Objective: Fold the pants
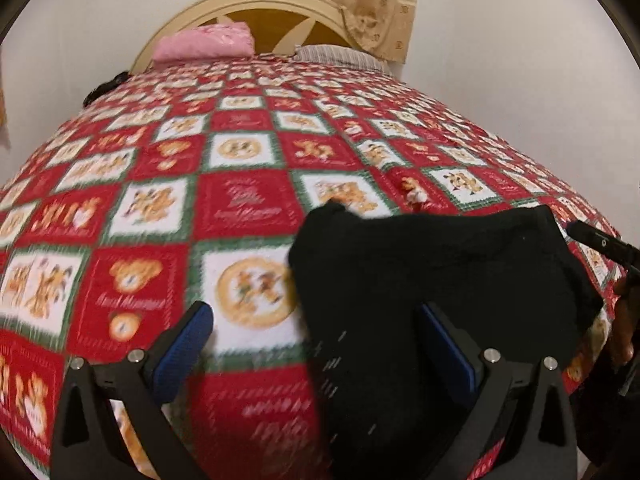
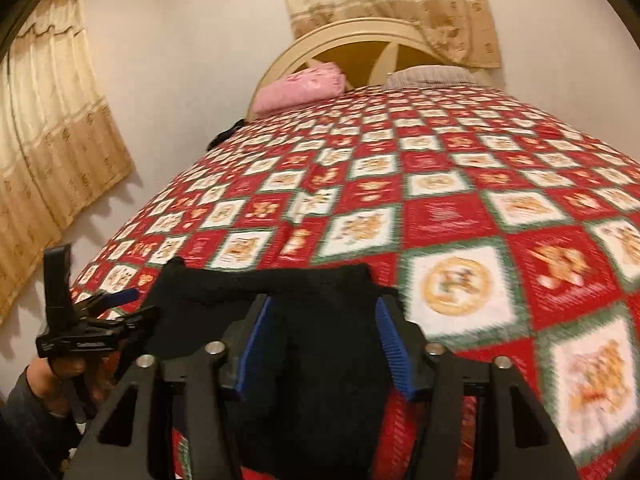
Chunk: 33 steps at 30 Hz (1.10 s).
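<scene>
Black pants [image 1: 432, 272] lie bunched near the foot of a bed covered by a red, white and green patchwork quilt [image 1: 240, 204]. Left gripper [image 1: 320, 336] hovers with its blue-padded fingers spread wide, one over quilt, one over the cloth, gripping nothing. Right gripper [image 2: 324, 344] has fingers apart with pants fabric between them; whether the pads press it is unclear. Pink pillow [image 2: 300, 84] rests by the headboard [image 2: 360, 30].
</scene>
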{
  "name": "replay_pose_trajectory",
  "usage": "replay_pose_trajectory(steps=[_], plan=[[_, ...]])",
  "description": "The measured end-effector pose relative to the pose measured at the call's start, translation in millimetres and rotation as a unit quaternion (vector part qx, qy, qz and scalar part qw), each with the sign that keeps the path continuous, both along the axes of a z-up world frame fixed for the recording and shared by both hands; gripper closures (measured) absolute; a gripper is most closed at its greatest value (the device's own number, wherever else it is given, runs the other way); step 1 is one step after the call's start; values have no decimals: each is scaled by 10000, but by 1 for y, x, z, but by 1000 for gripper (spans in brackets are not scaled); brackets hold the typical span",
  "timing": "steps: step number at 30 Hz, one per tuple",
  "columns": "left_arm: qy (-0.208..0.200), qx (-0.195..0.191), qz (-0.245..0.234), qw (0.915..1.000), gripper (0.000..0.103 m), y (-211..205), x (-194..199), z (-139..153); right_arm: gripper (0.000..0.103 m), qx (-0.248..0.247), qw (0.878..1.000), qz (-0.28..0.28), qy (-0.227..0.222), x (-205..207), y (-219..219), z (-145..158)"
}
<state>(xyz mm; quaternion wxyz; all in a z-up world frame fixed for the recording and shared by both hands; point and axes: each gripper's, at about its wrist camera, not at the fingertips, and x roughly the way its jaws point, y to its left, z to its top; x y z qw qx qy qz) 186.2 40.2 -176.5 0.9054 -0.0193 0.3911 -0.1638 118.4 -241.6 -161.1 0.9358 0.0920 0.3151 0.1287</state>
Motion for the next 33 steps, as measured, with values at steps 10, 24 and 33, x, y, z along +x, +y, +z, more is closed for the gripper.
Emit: replay_pose_trajectory(steps=[10,24,33], plan=[[254,-200,-12,9995,0,-9,7,-15,45,567,9961,-202,649,-2,-28,-31],[404,-118,-219,9989,0,-22,19,-17,43,501,9976,-132,463,13,-13,-39],[348,-112,-345,9987,0,-23,15,-16,51,620,9971,-100,433,14,-15,-41]])
